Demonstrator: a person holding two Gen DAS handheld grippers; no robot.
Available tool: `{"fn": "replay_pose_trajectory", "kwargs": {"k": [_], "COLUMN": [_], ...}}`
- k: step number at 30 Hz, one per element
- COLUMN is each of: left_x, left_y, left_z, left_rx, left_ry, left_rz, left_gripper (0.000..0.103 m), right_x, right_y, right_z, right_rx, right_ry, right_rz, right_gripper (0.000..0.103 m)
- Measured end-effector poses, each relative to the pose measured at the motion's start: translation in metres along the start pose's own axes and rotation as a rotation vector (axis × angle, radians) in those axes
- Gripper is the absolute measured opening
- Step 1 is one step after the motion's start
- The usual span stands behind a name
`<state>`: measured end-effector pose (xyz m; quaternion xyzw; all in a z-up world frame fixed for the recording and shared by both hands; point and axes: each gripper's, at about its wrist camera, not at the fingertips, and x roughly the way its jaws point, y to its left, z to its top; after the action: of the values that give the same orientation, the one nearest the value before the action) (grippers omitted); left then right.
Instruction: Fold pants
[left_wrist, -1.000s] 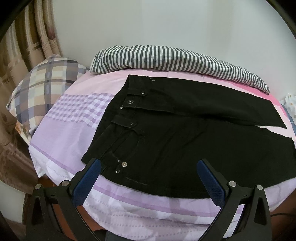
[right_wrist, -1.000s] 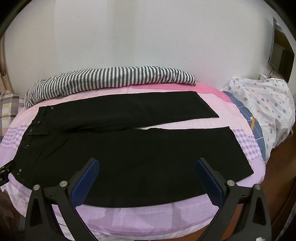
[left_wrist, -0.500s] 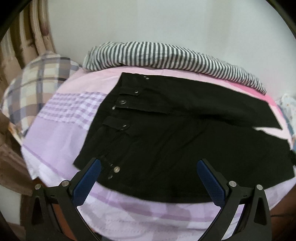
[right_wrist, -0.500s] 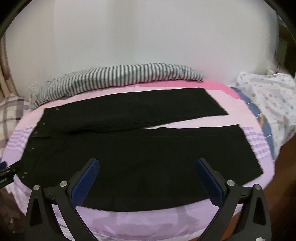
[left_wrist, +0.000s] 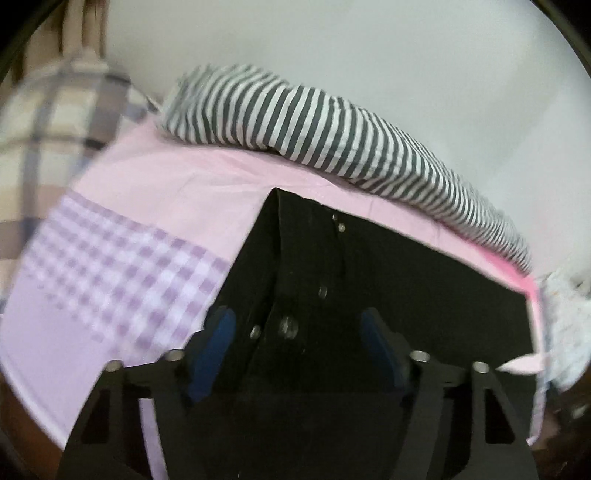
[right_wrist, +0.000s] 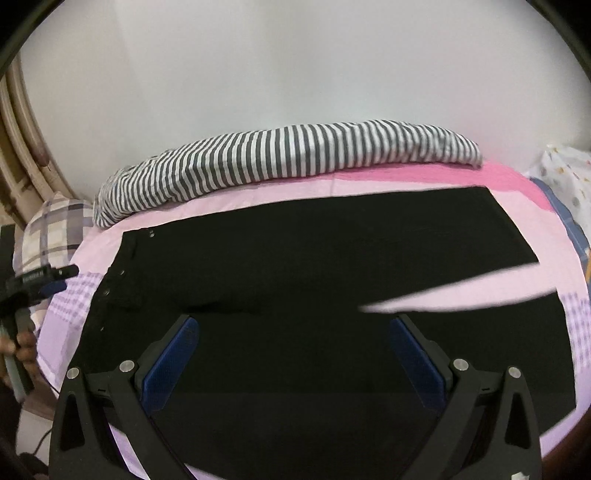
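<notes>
Black pants (right_wrist: 295, 280) spread flat on pink bed (right_wrist: 229, 206), filling frame centre. Left tool (left_wrist: 295, 343) spread over waistband buttons, lower centre; nothing pinched. Right tool (right_wrist: 293, 354) spread wide above near leg. Striped blanket (right_wrist: 288, 155) seen behind.

A striped blanket (right_wrist: 288, 155) lies bunched along the far edge of the pink-and-lilac sheet (left_wrist: 147, 206) against a white wall (right_wrist: 295, 74), with a plaid pillow (left_wrist: 48, 122) at the left end.

Left claw (left_wrist: 295, 347) narrowed, moved in over pants (left_wrist: 388, 295) waistband; right claw (right_wrist: 291, 354) moved closer above leg.
</notes>
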<state>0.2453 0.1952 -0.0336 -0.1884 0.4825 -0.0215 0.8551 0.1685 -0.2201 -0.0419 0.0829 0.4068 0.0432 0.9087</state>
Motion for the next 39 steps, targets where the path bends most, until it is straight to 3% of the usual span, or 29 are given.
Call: {"fn": "replay_pose_trajectory", "kwargs": {"k": [2,5,11,17,21,23,29,33,35,39], "left_x": [0.018,0.045,0.094,0.134,0.143,0.147,0.163,0.166,0.162,0.142], "left_y": [0.015,0.032,0.046,0.056,0.05,0.044,0.037,0.031,0.029,0.029], "left_z": [0.021,0.047,0.08,0.093,0.1,0.104,0.104,0.102,0.1,0.097], "left_rx": [-0.06,-0.136,-0.165,-0.206,-0.205,-0.196,-0.197,-0.197,-0.185,-0.204], "left_ry": [0.047,0.108,0.186,0.254,0.274,0.286,0.304,0.292,0.264,0.195], "left_rz": [-0.05,-0.131,-0.176,-0.208,-0.273,-0.274,-0.297,-0.304,-0.293,-0.329], "left_gripper": [0.053,0.046,0.045,0.045,0.032,0.03,0.03,0.03,0.014,0.012], "right_x": [0.012,0.034,0.073,0.103,0.122,0.13,0.159,0.182,0.193,0.213], "right_y": [0.003,0.009,0.029,0.046,0.055,0.059,0.067,0.066,0.065,0.06], "right_z": [0.009,0.021,0.035,0.048,0.06,0.066,0.091,0.11,0.119,0.137], "right_rx": [-0.016,-0.033,-0.077,-0.111,-0.147,-0.162,-0.25,-0.328,-0.365,-0.418], "right_ry": [0.01,0.033,0.082,0.119,0.126,0.126,0.129,0.187,0.213,0.263], "right_rz": [0.001,0.009,0.007,0.025,0.03,0.037,0.109,0.197,0.225,0.274], "right_gripper": [0.102,0.102,0.102,0.102,0.102,0.102,0.102,0.102,0.102,0.102]}}
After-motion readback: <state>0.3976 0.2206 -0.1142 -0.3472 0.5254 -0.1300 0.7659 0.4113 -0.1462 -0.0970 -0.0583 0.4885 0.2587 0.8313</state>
